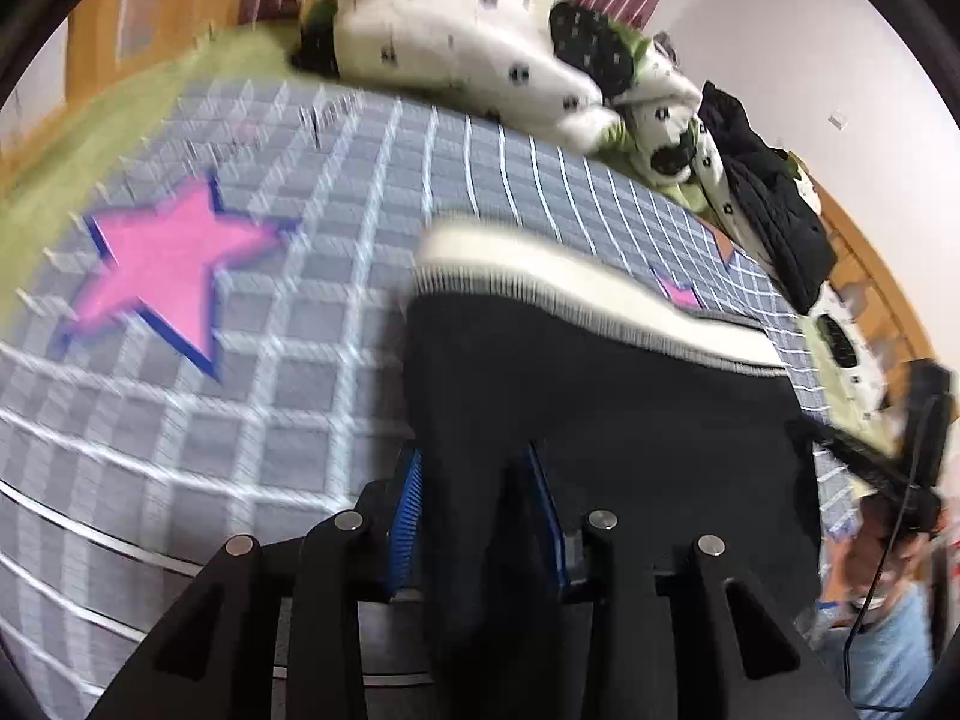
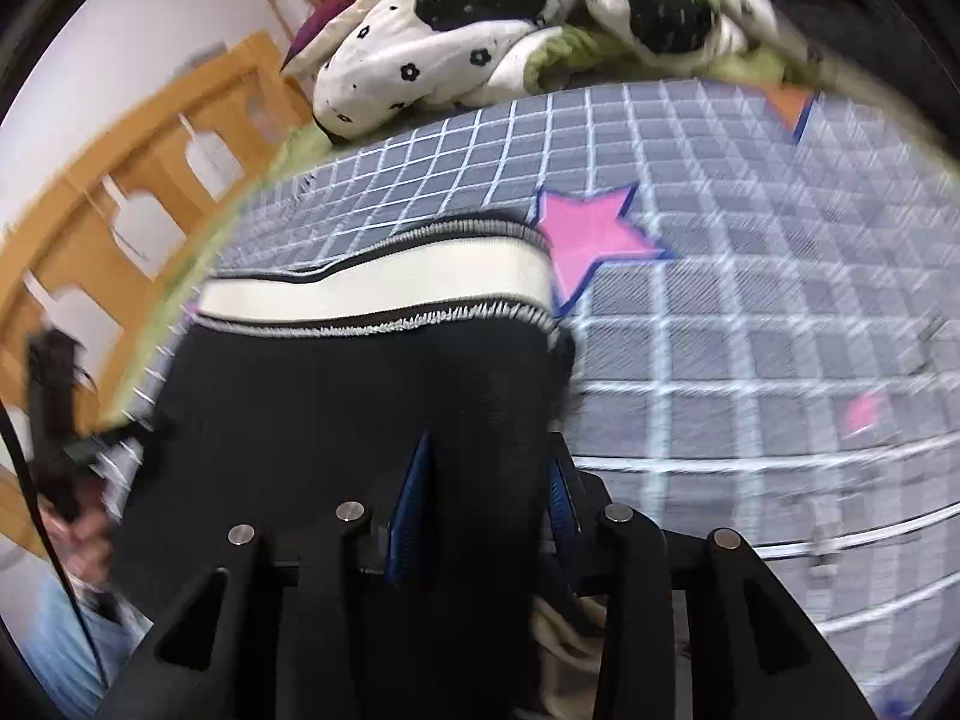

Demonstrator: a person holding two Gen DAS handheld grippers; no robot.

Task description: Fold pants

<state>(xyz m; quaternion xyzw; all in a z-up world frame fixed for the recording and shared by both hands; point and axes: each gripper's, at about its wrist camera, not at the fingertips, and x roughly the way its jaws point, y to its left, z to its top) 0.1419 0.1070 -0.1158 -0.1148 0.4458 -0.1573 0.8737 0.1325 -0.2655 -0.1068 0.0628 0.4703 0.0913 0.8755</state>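
The left tool (image 1: 474, 516) is clamped on the near edge of the black pants (image 1: 600, 396), which lie on the checked bed cover (image 1: 300, 408), the cream waistband (image 1: 576, 288) toward 12 o'clock. The right tool (image 2: 489, 516) pinches the same fabric at the pants' 3 o'clock side. Judging by this, a lengthwise or upward fold is starting; next, both tools should carry the held edge toward the waistband together, keeping it level.

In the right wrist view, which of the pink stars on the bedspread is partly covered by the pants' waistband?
The big blue-edged pink star, whose left side disappears under the right end of the cream waistband. The smaller pink shape lies well clear, farther right.
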